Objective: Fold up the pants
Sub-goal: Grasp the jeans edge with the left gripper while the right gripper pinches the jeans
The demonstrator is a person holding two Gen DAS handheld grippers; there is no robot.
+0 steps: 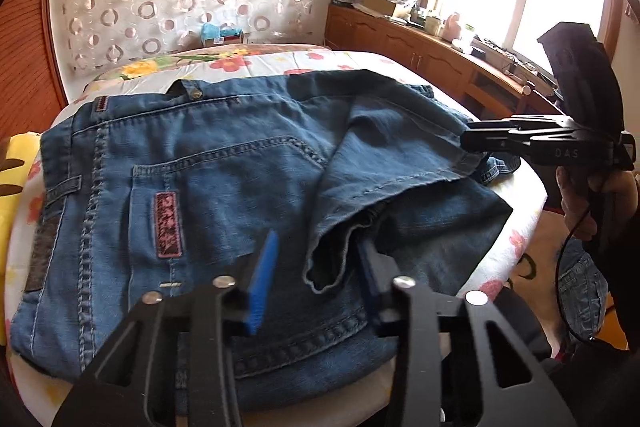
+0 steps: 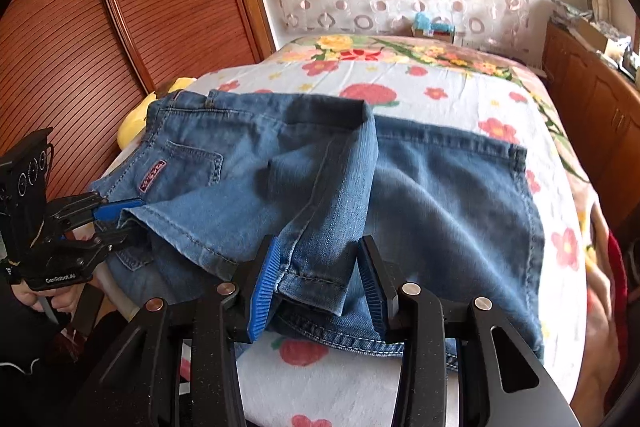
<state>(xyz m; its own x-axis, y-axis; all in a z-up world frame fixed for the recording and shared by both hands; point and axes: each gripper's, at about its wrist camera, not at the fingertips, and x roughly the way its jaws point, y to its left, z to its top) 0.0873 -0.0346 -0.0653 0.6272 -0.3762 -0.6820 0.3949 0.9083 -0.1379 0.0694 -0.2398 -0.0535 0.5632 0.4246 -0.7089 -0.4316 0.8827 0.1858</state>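
Left wrist view: the blue jeans (image 1: 224, 163) lie folded on the flowered bed sheet (image 1: 328, 61), waistband toward the bed's left edge, a back pocket with a pink label facing up. The left gripper (image 1: 316, 279) has a loose leg hem hanging between its 2 blue pads; the right pad is hidden by cloth, so a pinch cannot be told here. At the bed's right edge the right gripper (image 1: 472, 139) meets the other hem. A wooden cabinet (image 1: 420, 47) under the window carries a cardboard box (image 1: 384, 3) and clutter too small to name.

Right wrist view: the right gripper (image 2: 320, 283) stands at the bed's near edge with a leg hem of the jeans (image 2: 440, 179) between its 2 pads, cloth touching both. At the left edge, the left gripper (image 2: 120, 217) has its pads closed on the other hem.
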